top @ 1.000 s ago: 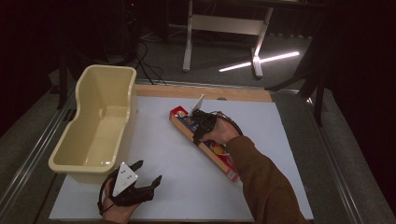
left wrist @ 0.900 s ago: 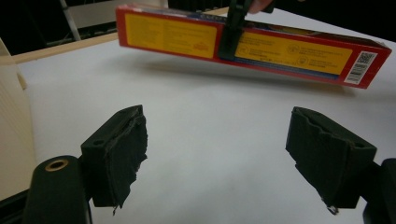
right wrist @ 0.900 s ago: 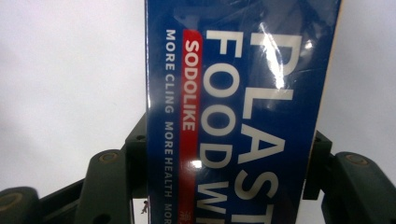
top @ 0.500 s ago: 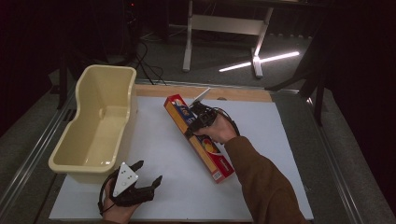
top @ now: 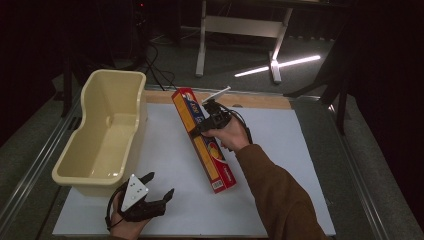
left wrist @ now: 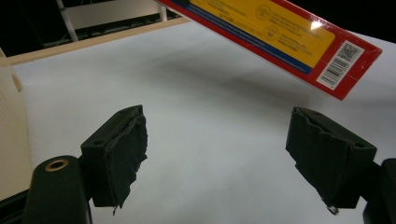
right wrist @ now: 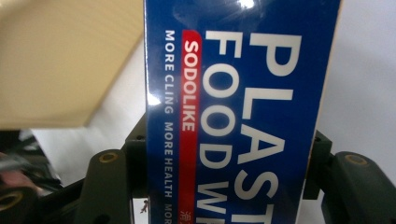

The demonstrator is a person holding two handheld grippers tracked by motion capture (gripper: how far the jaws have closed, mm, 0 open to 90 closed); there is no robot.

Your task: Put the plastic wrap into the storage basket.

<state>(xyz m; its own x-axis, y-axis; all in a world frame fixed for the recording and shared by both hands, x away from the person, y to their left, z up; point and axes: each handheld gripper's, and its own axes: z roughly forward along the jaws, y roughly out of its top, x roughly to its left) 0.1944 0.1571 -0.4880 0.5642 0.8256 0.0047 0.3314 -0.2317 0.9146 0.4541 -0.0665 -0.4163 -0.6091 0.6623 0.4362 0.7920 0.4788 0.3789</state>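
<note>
The plastic food wrap box (top: 204, 139) sits clamped in the right claw (top: 207, 121), whose jaws press on its two long faces about a third of the way down from its far end. Holding it there, rather than at the middle, leaves the longer near part hanging out toward the person, so the box tilts, its near end lower than its far end. In the right gripper view the blue printed face (right wrist: 238, 107) runs straight up between the jaws, which suggests a square, firm hold with the box aligned along the claw's own line. The left gripper view shows the box's red and yellow underside (left wrist: 280, 42) well clear of the white desk (left wrist: 210, 140), so it appears lifted, not dragged.

Just to the left of that claw stands the cream tub (top: 107, 132), open side up and nothing seen inside; the far end of the box points close to its far corner, likely because the tub is where the box is headed.

Nearer the person, the left claw (top: 159, 190) rests low over the desk with its jaws spread wide and nothing between them, seemingly kept out of the way beside the tub's near end.
</note>
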